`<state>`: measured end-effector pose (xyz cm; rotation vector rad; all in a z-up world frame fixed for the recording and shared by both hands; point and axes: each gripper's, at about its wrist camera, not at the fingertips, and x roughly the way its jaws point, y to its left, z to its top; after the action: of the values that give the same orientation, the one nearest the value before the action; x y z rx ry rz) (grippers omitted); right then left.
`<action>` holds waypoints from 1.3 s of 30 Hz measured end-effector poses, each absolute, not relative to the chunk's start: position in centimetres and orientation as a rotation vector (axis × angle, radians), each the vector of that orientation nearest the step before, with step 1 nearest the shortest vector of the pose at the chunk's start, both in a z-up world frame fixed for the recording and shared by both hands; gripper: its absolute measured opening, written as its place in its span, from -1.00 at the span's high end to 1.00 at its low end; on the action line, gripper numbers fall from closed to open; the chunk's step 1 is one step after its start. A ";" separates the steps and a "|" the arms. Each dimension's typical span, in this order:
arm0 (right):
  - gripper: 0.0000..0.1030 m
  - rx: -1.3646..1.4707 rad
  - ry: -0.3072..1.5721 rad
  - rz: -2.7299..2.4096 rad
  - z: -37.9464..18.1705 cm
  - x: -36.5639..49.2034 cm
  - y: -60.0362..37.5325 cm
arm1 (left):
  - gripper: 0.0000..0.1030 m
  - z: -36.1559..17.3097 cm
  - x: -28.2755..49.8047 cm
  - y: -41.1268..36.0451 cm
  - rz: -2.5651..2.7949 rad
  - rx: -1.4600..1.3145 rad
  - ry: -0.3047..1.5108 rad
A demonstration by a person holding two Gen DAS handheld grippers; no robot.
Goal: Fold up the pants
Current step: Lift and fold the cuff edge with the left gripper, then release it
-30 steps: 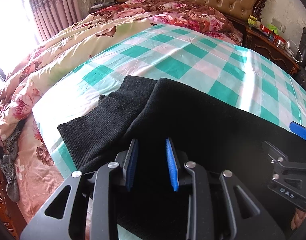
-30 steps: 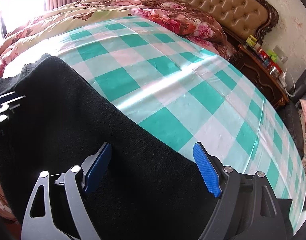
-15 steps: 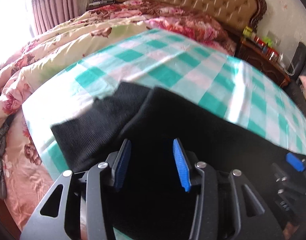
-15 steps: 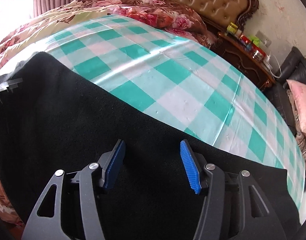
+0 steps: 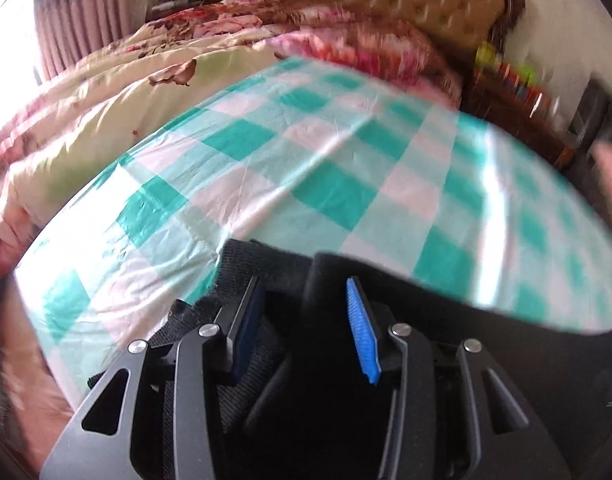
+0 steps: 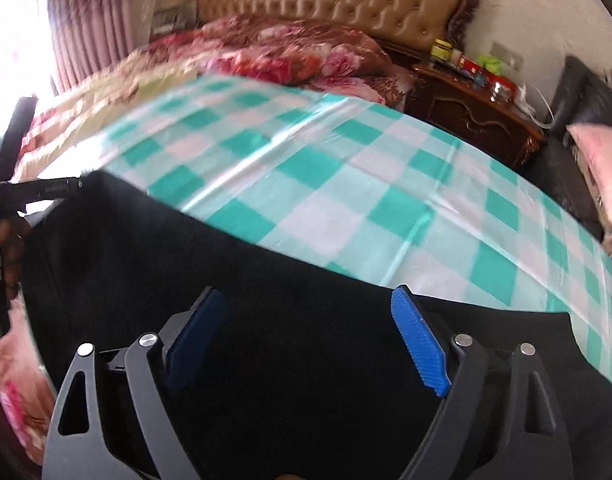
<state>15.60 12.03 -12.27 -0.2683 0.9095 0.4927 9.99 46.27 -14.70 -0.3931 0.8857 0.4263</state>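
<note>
Left gripper (image 5: 306, 300) tilts down, jaws partly apart, dark cloth bunched between its pads (image 5: 360, 332). Right gripper (image 6: 306, 316) tilts down, jaws opening wide, pads clear of cloth below.

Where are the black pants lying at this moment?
In both wrist views the black pants lie on the near edge of the green checked sheet, directly under both tongs, with the floral quilt farther back.
</note>
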 end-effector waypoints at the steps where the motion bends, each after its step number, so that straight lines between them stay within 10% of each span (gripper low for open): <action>1: -0.72 -0.252 0.914 0.466 -12.1 15.8 11.2 | 0.07 -13.7 9.0 46.3 0.430 -0.399 0.829; 10: -0.74 -0.121 0.939 0.452 -13.1 17.9 3.9 | -0.16 -12.6 1.4 44.0 0.471 -0.435 0.775; 28: -0.54 -0.238 0.922 0.713 -12.1 10.7 5.2 | 0.53 -14.3 -3.0 45.1 0.503 -0.672 0.807; 36: 0.07 -0.354 1.026 0.800 -15.6 7.0 8.3 | 0.29 -15.3 -2.4 48.0 0.532 -0.800 0.839; 39: 0.07 -0.388 0.995 0.785 -15.7 6.4 8.5 | 0.64 -15.4 -1.1 48.1 0.520 -0.785 0.854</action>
<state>6.44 8.52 -15.69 -0.3879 0.9946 0.7846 -1.07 48.09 -15.44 -0.7848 0.8540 0.5196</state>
